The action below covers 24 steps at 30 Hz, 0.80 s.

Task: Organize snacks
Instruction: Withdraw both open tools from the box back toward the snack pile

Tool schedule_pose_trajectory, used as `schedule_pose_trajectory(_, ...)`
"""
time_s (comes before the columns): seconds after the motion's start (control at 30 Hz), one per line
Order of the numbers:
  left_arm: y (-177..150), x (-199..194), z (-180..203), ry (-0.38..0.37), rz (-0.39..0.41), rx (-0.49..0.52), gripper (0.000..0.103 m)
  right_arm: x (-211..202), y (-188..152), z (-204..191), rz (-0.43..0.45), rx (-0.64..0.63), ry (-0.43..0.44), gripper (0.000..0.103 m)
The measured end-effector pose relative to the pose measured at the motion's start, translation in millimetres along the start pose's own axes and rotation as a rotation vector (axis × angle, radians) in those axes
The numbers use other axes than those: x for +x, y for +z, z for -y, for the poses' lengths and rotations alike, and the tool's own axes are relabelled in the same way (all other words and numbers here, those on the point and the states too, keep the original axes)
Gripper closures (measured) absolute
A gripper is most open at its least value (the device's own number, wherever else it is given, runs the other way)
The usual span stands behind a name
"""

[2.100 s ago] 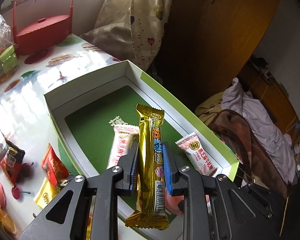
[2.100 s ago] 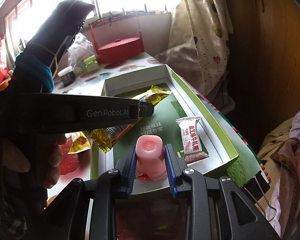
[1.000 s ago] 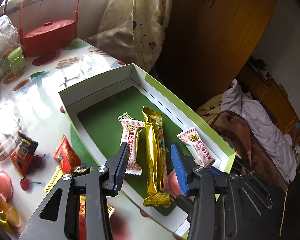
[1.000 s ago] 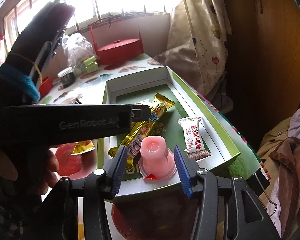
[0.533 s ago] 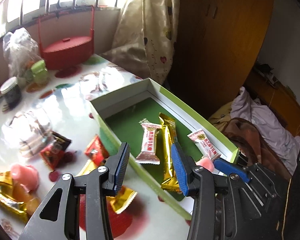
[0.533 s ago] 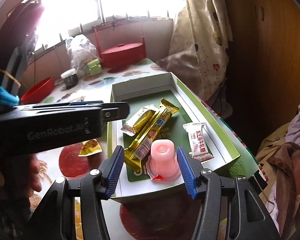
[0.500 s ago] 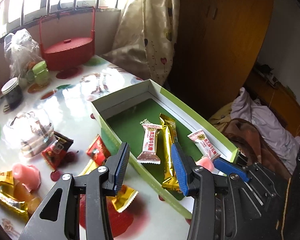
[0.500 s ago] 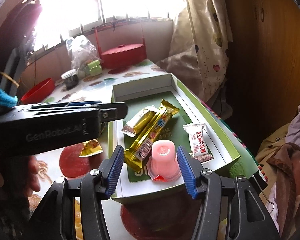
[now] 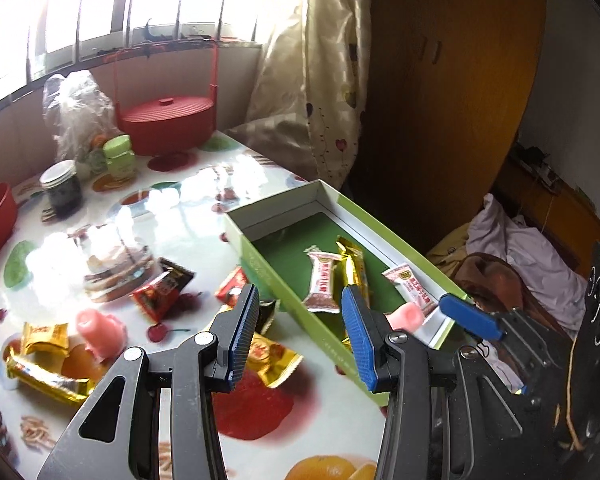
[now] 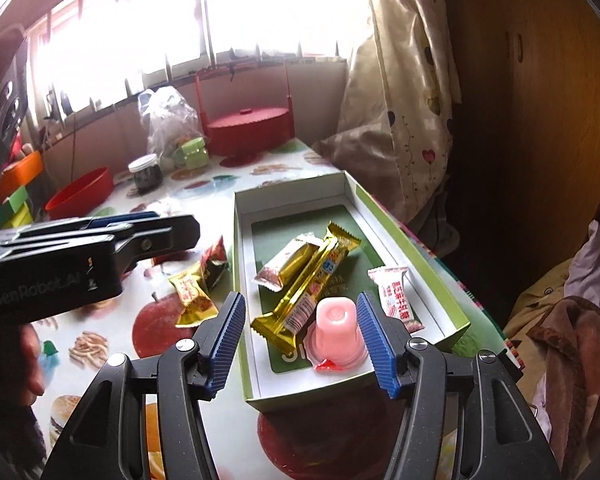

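Right wrist view: the right tool hangs with its ribbed blue pads spread wide, having just been opening, and the pink jelly cup stands upside down between them, clear of both pads, at the near end of the shallow box. This box is white card with a green outer wall and a green printed floor. Beside the cup lies a long gold foil bar, a shorter gold-and-pink wrapped candy to its left, and a white-and-pink candy to its right. Left wrist view: the left tool is moderately open and empty, above the glossy fruit-printed table just left of the box's long wall. Loose crinkly wrappers and another pink jelly cup lie scattered further left; a ribbed red lidded basket stands far back.
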State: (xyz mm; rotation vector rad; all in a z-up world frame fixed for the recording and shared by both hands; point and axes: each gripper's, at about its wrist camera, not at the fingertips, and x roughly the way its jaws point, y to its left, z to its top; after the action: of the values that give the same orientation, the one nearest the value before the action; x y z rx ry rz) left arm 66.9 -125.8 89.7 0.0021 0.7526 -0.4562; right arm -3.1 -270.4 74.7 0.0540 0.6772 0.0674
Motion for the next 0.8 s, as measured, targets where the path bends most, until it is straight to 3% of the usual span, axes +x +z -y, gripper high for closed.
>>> schedule_pose_trajectory(0.27,-6.5,-27.7,-22.3,0.049,0.044,-0.031,0.058,-9.2,5.8,-14.0,0.032,-0.024,0.011,0.045)
schedule_pose_trajectory(0.8,-44.8,-39.4,-102.5,0.175,0.008,-0.190,0.058,-1.8,16.6,-54.1,0.018,-0.092,0.049,0.045)
